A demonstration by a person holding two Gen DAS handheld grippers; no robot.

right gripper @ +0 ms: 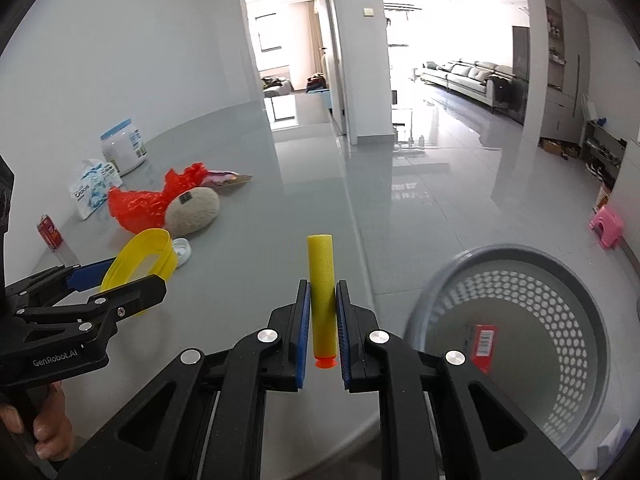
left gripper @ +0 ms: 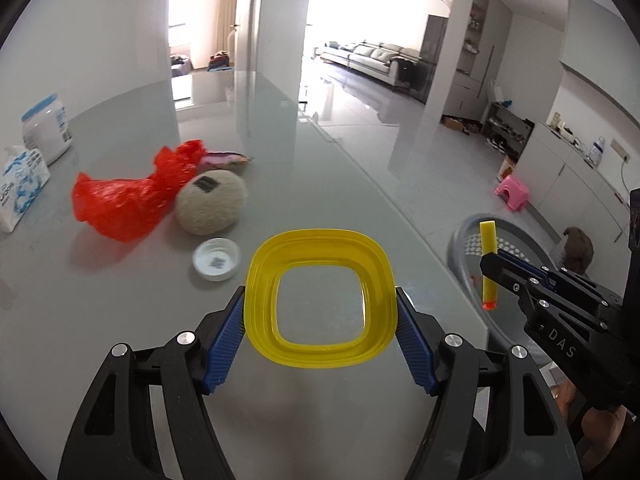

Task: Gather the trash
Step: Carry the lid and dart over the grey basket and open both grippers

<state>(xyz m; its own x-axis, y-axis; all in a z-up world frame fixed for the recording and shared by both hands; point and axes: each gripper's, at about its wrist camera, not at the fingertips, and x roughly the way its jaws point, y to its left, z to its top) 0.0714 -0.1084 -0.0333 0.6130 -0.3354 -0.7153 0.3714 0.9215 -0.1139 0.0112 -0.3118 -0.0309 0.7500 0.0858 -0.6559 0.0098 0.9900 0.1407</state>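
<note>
While the left tool (left gripper: pixel 320 312) clamps a yellow ring (left gripper: pixel 320 298), bare grey worktop (left gripper: pixel 120 320) spreads around it, its edge toward the basket (left gripper: pixel 464 248). From the right wrist, the right tool (right gripper: pixel 322 316) pinches a foam dart (right gripper: pixel 321 280) upright beside that basket (right gripper: pixel 520 264) on the glossy floor (right gripper: pixel 440 200).

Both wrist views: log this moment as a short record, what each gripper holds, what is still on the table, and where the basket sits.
left gripper: shut on yellow ring lid, fingers at its two sides
right gripper: shut on yellow foam dart, orange tip toward the camera
table: red plastic bag, beige fuzzy ball, small white cap, tissue pack, white jar, red can
basket: grey, perforated, beyond the table edge, a red packet inside
</note>
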